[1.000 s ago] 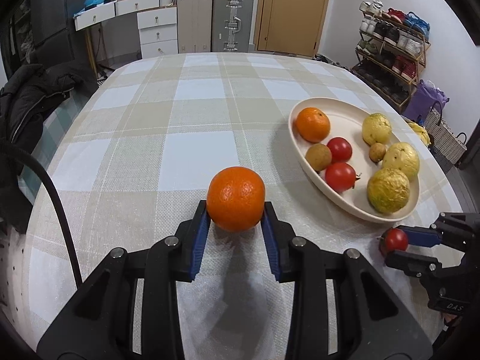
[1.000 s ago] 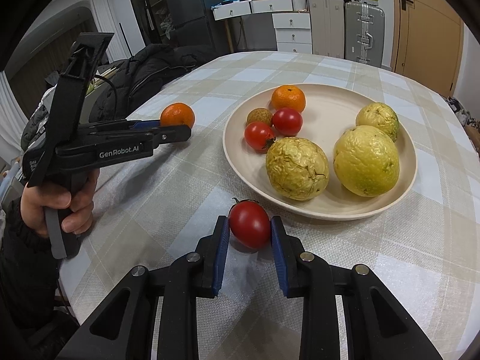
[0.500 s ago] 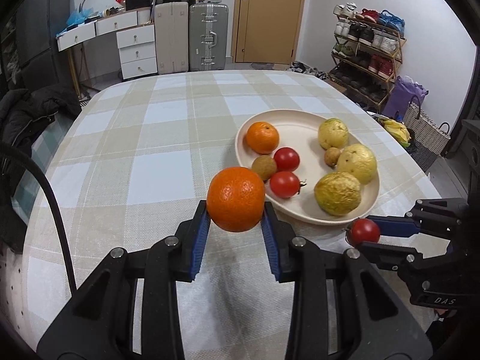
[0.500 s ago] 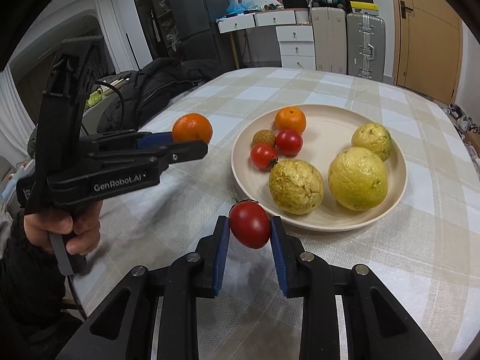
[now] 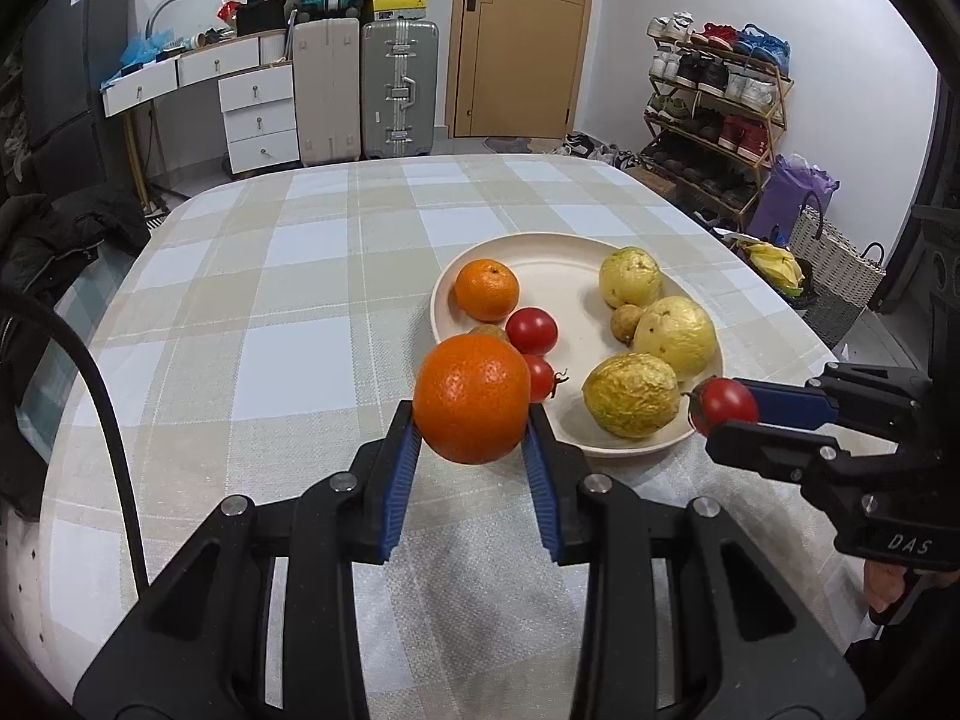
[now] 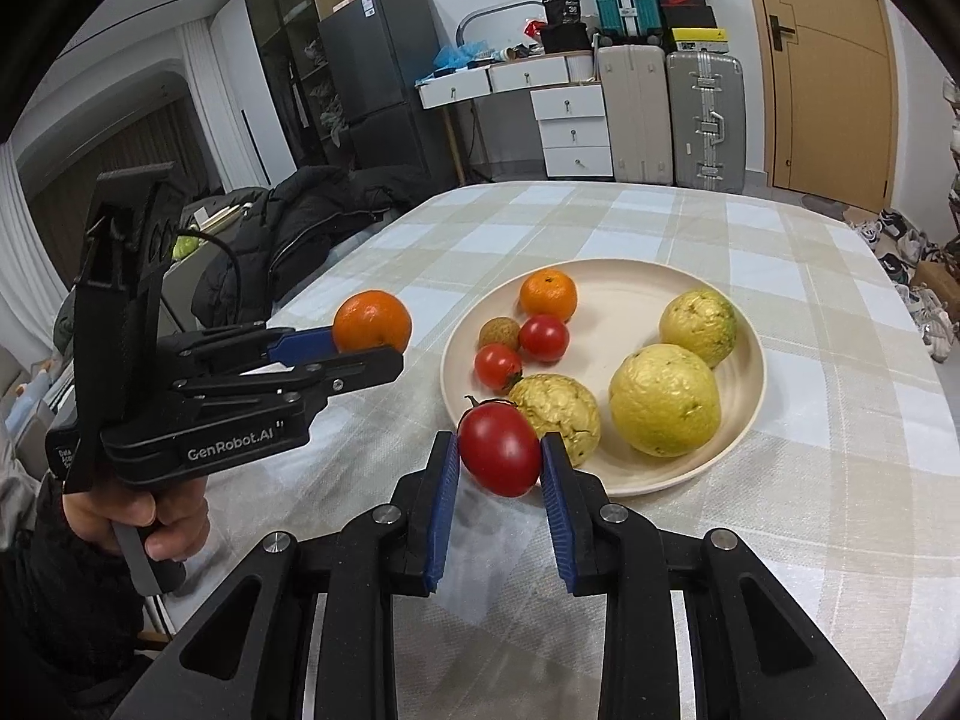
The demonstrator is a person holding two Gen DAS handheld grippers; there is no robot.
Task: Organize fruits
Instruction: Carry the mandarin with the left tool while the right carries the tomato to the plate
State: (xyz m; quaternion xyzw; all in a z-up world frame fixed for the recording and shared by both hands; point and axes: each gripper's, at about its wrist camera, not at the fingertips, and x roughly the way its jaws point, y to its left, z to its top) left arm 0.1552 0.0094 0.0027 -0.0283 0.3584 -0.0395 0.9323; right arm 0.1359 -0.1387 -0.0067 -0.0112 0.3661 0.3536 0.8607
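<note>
**Two fruits in the air, plate just ahead**

The left gripper (image 5: pixel 471 450) has its blue fingers (image 5: pixel 401 474) clamped on an orange (image 5: pixel 472 397), pads pressing its two sides. The right gripper (image 6: pixel 499 474) is clamped the same way on a tomato (image 6: pixel 500 447), stem end up and to the left. Both fruits hang clear of the bench (image 5: pixel 252 312) — neither touches the checked cloth.

Outward from the fingers lies the cream plate (image 6: pixel 624 294), right of centre on the bench. In the right wrist view the tomato sits over the plate's near rim, just in front of a wrinkled yellow fruit (image 6: pixel 555 408); the orange is off the plate's left edge, not yet above it. Already on the plate: a smaller orange (image 6: pixel 548 294) at the far left, two tomatoes (image 6: pixel 543 337) and a small brown fruit beside them, and two more yellow fruits on the right side.

The step in hand looks like the carry — both fruits lifted and headed for the plate. The next move probably calls for bringing each over a bare patch; the far middle of the plate is free, while the near side is crowded. The fruit should go low before the fingers part, since round fruit dropped from height may roll off or knock the others.
</note>
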